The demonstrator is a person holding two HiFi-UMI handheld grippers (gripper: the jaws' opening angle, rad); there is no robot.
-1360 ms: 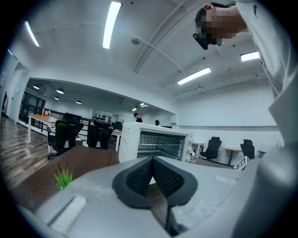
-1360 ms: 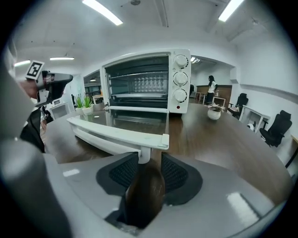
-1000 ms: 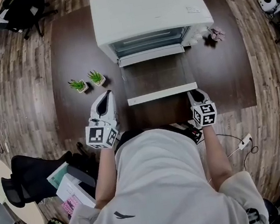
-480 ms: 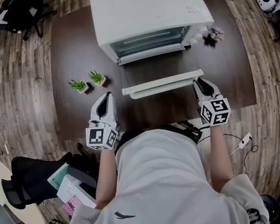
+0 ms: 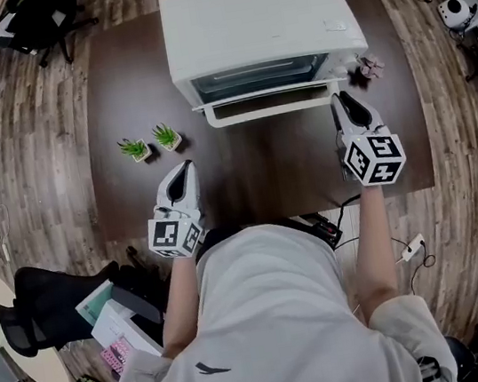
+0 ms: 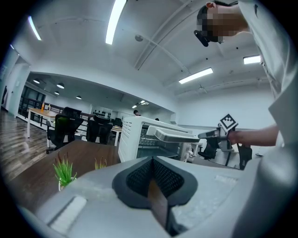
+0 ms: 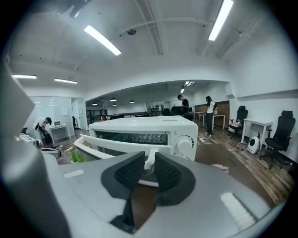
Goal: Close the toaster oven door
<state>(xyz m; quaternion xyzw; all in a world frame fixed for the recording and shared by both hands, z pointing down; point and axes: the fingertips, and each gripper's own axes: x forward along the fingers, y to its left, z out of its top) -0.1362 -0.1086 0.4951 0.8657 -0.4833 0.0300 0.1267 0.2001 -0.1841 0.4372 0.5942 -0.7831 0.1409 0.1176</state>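
While the left gripper (image 5: 183,167) rests low over the near part of the table (image 5: 246,180), its jaws pressed together with nothing between them, the right gripper (image 5: 343,99) is held higher, at the right end of the toaster oven door (image 5: 266,103). Seen along the right gripper's own jaws, the white door handle (image 7: 150,160) runs off to that gripper's left, and its right end sits between the two dark pads, which close on it from either side. Those jaws have just been closing a little on that end. The door stands nearly upright just ahead of the right gripper. It leans slightly out from the front of the white toaster oven (image 5: 257,21) and is not yet flush with it. The oven stands well ahead of the left gripper and to its right. Two small potted plants (image 5: 150,140) stand on the table just ahead of the left gripper, a little to its left. A small pinkish thing (image 5: 370,60) lies beyond the right gripper, to its right, beside the oven.
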